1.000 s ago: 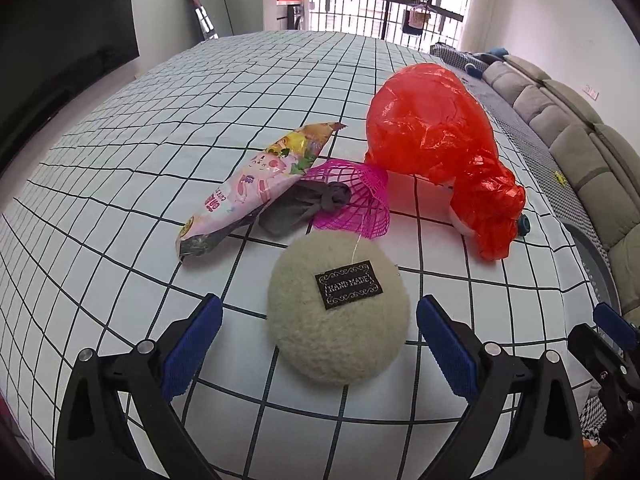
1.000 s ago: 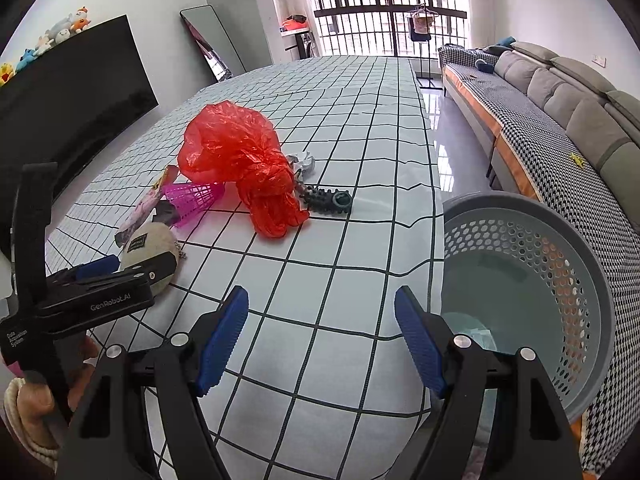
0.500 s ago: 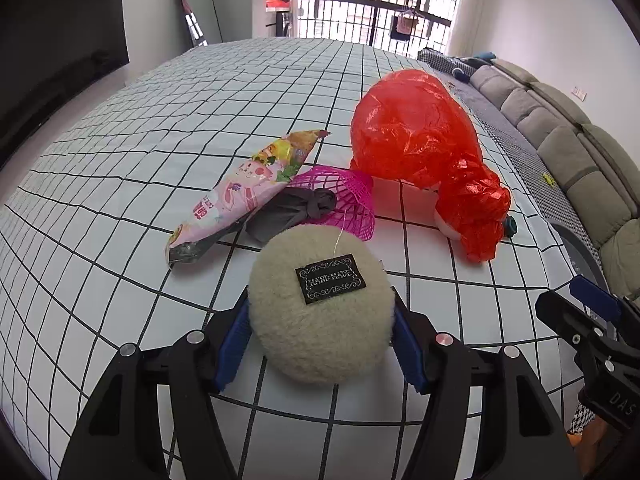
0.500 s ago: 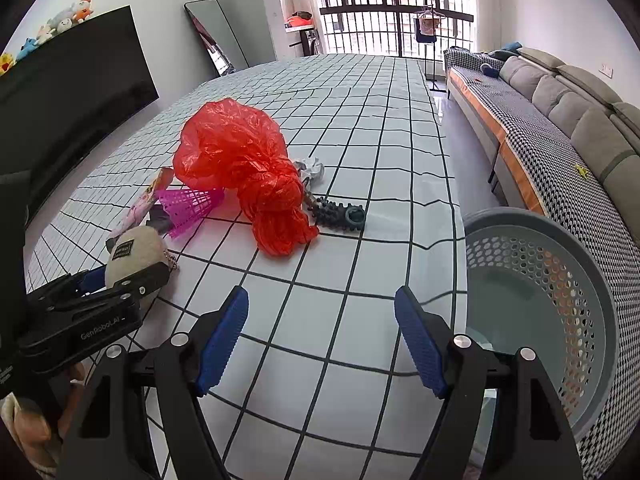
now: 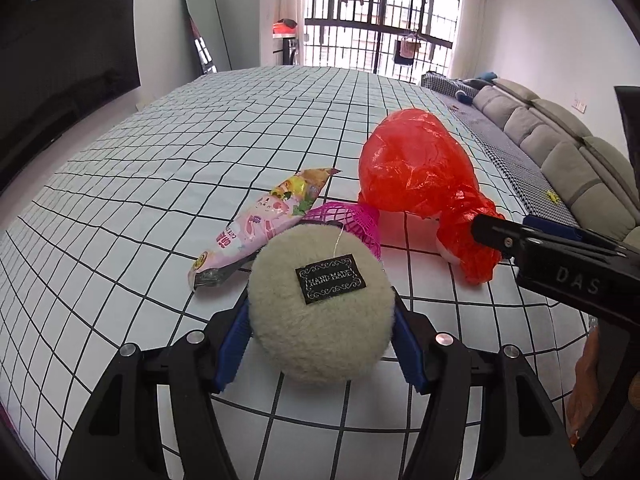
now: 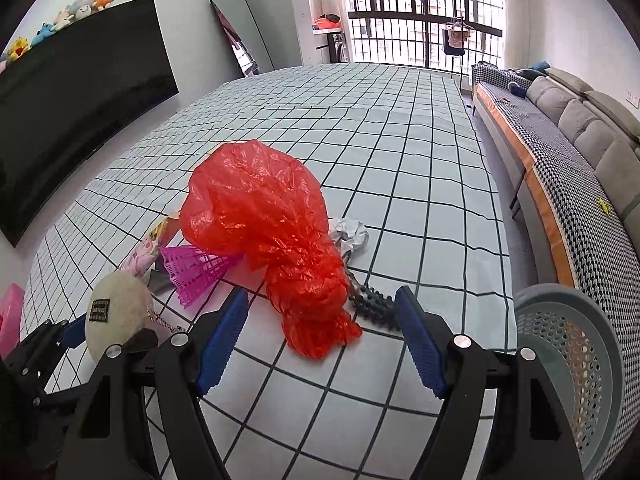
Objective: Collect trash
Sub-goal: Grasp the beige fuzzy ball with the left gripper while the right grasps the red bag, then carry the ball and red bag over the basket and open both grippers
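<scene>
Closing in over the last second, my left gripper (image 5: 322,344) now clamps the fuzzy cream ball (image 5: 320,308) above the checked table (image 5: 160,160); my right gripper (image 6: 320,340), jaws apart, nears the red bag (image 6: 272,240), basket (image 6: 576,360) beside.

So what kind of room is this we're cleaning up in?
Most likely a home living room: a grey sofa along one wall, a large dark TV screen opposite, laundry hanging at the barred balcony window.
</scene>
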A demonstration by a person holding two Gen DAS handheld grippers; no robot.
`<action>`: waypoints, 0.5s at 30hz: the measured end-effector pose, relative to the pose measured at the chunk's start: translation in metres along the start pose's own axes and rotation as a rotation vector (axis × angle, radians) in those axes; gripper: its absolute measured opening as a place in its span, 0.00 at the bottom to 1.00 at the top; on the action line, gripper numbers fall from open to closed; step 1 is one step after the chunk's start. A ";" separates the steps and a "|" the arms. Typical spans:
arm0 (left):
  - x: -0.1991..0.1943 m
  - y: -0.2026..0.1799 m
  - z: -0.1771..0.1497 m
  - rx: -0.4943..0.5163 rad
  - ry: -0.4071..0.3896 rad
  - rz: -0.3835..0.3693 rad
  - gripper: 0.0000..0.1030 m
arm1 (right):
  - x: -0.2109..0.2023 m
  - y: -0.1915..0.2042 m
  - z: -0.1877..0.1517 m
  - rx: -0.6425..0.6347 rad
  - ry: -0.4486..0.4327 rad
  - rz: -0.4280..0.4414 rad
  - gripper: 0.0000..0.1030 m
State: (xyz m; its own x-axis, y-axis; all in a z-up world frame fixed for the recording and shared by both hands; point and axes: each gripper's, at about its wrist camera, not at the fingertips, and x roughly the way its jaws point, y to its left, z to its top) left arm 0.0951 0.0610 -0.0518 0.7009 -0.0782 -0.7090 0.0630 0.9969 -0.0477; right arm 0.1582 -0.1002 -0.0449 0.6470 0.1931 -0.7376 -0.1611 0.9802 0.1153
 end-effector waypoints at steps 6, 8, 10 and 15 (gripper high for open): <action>0.001 0.004 0.001 -0.017 0.000 -0.014 0.60 | 0.019 0.005 0.011 -0.002 0.021 0.004 0.70; 0.002 0.006 0.001 -0.022 0.000 -0.019 0.60 | 0.022 0.008 0.013 -0.012 0.024 0.004 0.68; 0.001 0.007 0.001 -0.024 0.001 -0.022 0.60 | 0.023 0.011 0.012 -0.019 0.033 0.006 0.56; 0.002 0.008 0.000 -0.034 0.008 -0.032 0.60 | 0.016 0.014 0.008 -0.016 0.025 0.007 0.40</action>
State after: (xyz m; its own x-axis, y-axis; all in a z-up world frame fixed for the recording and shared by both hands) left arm 0.0969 0.0692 -0.0531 0.6934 -0.1103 -0.7121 0.0612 0.9937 -0.0943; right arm 0.1723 -0.0831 -0.0502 0.6273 0.1984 -0.7531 -0.1775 0.9780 0.1097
